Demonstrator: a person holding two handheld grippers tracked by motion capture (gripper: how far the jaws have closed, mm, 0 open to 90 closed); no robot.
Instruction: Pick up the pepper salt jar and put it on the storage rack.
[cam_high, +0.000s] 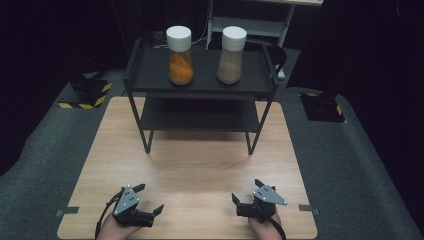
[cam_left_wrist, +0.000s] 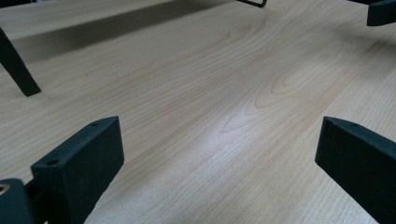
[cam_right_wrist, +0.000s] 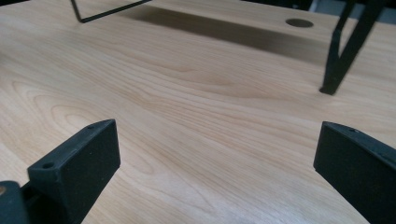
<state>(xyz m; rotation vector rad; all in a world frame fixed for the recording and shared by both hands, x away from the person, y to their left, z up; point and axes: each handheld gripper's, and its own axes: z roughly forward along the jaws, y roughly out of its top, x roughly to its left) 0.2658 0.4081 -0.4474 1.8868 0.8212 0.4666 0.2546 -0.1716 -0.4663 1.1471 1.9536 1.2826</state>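
Observation:
Two white-capped jars stand on the top shelf of a black two-tier rack (cam_high: 200, 87): one with orange powder (cam_high: 180, 48) on the left, one with brown powder (cam_high: 231, 48) on the right. My left gripper (cam_high: 148, 198) rests open near the table's front left edge, nothing between its jaws. My right gripper (cam_high: 246, 192) sits open at the front right, also empty. In the left gripper view, my left gripper (cam_left_wrist: 219, 154) faces bare wood, with a rack leg (cam_left_wrist: 16, 65) far off. In the right gripper view, my right gripper (cam_right_wrist: 217, 154) faces a rack leg (cam_right_wrist: 343, 56).
The wooden table (cam_high: 195, 165) lies between the grippers and the rack. The rack's lower shelf (cam_high: 200, 120) holds nothing. Grey carpet surrounds the table; black blocks with yellow stripes (cam_high: 87, 94) sit at the back left and back right (cam_high: 322, 106).

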